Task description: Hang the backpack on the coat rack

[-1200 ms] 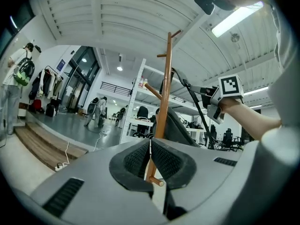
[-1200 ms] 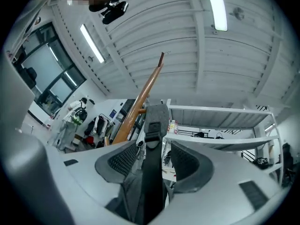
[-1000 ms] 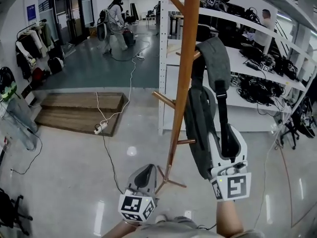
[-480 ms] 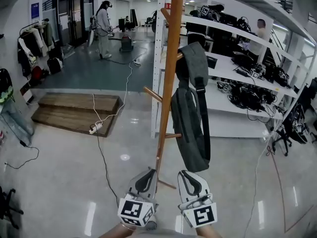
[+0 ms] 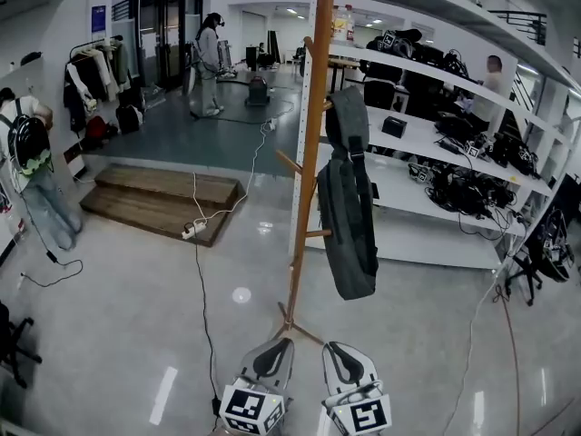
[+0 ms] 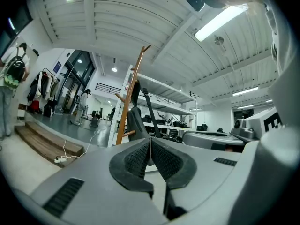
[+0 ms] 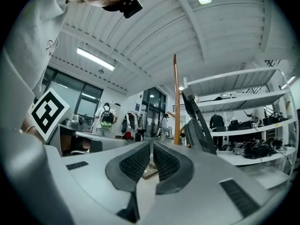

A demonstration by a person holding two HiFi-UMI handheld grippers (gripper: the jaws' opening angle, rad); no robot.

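Note:
A dark grey backpack (image 5: pixel 346 209) hangs by its top strap from a peg of the tall wooden coat rack (image 5: pixel 311 153), free of both grippers. My left gripper (image 5: pixel 276 344) and right gripper (image 5: pixel 334 346) sit side by side at the bottom of the head view, short of the rack's feet, both shut and empty. In the left gripper view the shut left gripper (image 6: pixel 150 140) points at the coat rack (image 6: pixel 128 103) and backpack (image 6: pixel 135 122). In the right gripper view the right gripper (image 7: pixel 152 145) has its jaws together, with the coat rack (image 7: pixel 176 102) and backpack (image 7: pixel 198 128) beyond.
White shelving (image 5: pixel 472 160) loaded with gear stands behind the rack. A low wooden platform (image 5: pixel 159 203) lies to the left, and a cable (image 5: pixel 201 280) with a power strip (image 5: pixel 192 231) runs over the floor. People stand far back (image 5: pixel 209 62), at the left edge (image 5: pixel 32 166) and by the shelves (image 5: pixel 490 84).
My right gripper let go of the backpack's strap, shut, and dropped down beside the left one. Both grippers drew back from the rack. The backpack now hangs by itself.

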